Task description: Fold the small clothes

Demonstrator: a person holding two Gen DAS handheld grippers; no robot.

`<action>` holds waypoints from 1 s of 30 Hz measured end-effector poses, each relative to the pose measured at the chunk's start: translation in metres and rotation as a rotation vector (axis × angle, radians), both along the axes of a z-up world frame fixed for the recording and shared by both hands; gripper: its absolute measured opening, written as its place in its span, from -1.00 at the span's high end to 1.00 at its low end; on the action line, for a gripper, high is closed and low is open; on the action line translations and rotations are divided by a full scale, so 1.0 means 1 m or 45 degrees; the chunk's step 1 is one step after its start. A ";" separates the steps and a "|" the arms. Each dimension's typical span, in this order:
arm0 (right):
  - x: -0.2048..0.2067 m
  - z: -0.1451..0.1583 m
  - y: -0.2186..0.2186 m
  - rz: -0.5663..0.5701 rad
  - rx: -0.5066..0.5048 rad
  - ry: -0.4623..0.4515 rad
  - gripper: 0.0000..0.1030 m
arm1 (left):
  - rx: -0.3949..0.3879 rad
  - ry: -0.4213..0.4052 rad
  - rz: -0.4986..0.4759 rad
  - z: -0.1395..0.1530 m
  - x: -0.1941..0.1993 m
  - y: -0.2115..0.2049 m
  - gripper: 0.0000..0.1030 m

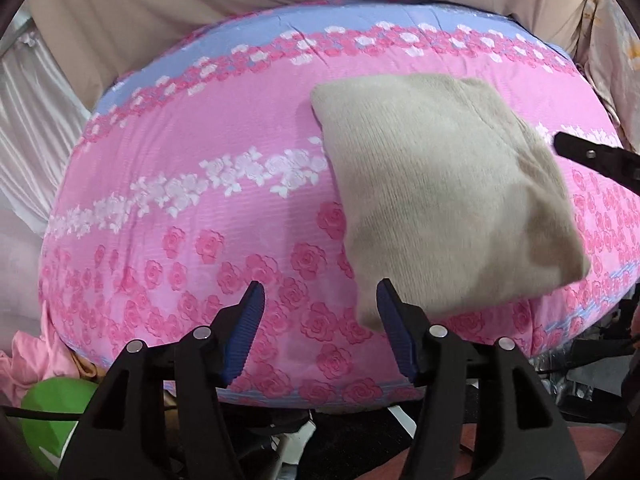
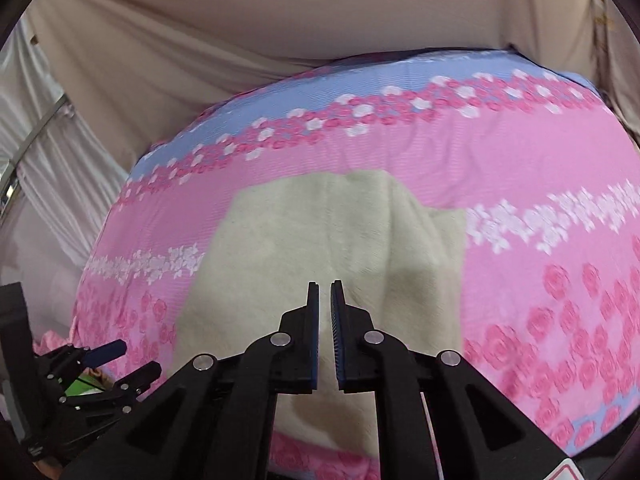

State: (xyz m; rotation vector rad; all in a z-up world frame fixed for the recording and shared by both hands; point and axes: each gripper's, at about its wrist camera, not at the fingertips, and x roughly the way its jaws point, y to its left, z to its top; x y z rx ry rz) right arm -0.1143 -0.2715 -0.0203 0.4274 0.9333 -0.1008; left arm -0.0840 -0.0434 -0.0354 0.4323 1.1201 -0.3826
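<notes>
Beige knitted cloth [image 1: 444, 196], one piece, lies folded into a rough rectangle on one bedcover [image 1: 224, 216] of pink printed with roses, with a lilac band along its far edge. In the left wrist view the cloth fills the span from about twelve to four o'clock of the frame's middle; one corner hangs down toward six o'clock, just beside the right-hand blue pad of the left gripper [image 1: 320, 300]. In the right wrist view the same cloth [image 2: 320, 240] sits dead centre and runs down behind the gripper toward six o'clock, with one raised fold ridge running from twelve toward five o'clock.

Two grippers show. The left gripper's two fingers stand apart with nothing between them; only rose-print cover shows in the gap, and the pads touch no fabric that I can see. It also appears small at eight o'clock in the right wrist view [image 2: 124, 358], its two fingers spread. The right gripper [image 2: 325, 286] has its two fingers drawn nearly together, a thin slit left between the ribbed blue pads, and no cloth is pinched there; the beige cloth lies beneath and beyond the tips. One black finger of it [image 1: 576, 146] pokes in at three o'clock of the left wrist view, over the cloth's right edge.

One beige curtain [image 2: 240, 40] hangs behind the bed at twelve o'clock. One green object [image 1: 48, 412] and some pink fabric [image 1: 28, 364] sit at eight o'clock, off the bed edge.
</notes>
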 end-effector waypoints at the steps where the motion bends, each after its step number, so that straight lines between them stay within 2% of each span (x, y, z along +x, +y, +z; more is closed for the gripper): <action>1: 0.001 0.000 0.002 0.016 -0.001 -0.003 0.83 | 0.002 -0.014 0.006 0.002 0.000 0.001 -0.10; 6: 0.009 -0.009 0.004 0.022 -0.033 0.014 0.83 | 0.003 -0.018 0.040 0.003 0.003 0.008 -0.11; 8: 0.013 -0.028 -0.001 -0.002 -0.107 0.071 0.83 | 0.002 -0.013 0.056 0.002 0.005 0.012 -0.11; 10: 0.014 -0.060 -0.013 -0.041 -0.187 0.192 0.83 | -0.007 -0.004 0.086 0.001 0.008 0.018 -0.11; 11: 0.011 -0.074 -0.024 -0.072 -0.162 0.239 0.89 | -0.012 0.004 0.102 0.000 0.010 0.021 -0.11; 12: 0.007 -0.075 -0.032 -0.099 -0.101 0.234 0.97 | -0.015 0.010 0.131 0.000 0.014 0.025 -0.11; 14: 0.000 -0.062 -0.043 -0.151 -0.020 0.204 0.94 | -0.025 0.006 0.175 0.001 0.019 0.033 -0.14; 16: -0.001 -0.043 -0.049 -0.159 -0.011 0.132 0.76 | -0.053 -0.010 0.233 0.004 0.027 0.042 -0.31; 17: 0.002 -0.037 -0.052 -0.161 -0.015 0.109 0.50 | -0.065 -0.014 0.254 0.004 0.030 0.044 -0.35; 18: 0.007 -0.033 -0.057 -0.172 -0.016 0.090 0.09 | -0.072 -0.011 0.263 0.004 0.033 0.044 -0.35; 19: 0.014 -0.035 -0.062 -0.179 -0.007 0.081 -0.07 | -0.081 -0.005 0.266 0.004 0.036 0.042 -0.35; 20: 0.023 -0.040 -0.065 -0.172 0.010 0.085 -0.12 | -0.091 -0.002 0.267 0.004 0.039 0.040 -0.35; 23: 0.046 -0.061 -0.068 -0.149 0.096 0.149 -0.12 | -0.140 0.007 0.273 0.004 0.047 0.032 -0.36; 26: 0.060 -0.073 -0.061 -0.114 0.154 0.162 -0.10 | -0.224 0.082 0.295 0.000 0.057 0.024 -0.37; 27: 0.065 -0.077 -0.059 -0.096 0.157 0.168 0.03 | -0.241 0.101 0.300 -0.002 0.058 0.022 -0.37; 29: 0.072 -0.081 -0.059 -0.078 0.142 0.189 0.73 | -0.263 0.133 0.308 -0.006 0.061 0.017 -0.37; 30: 0.071 -0.075 -0.061 -0.087 0.145 0.170 0.74 | -0.262 0.145 0.310 -0.009 0.062 0.015 -0.37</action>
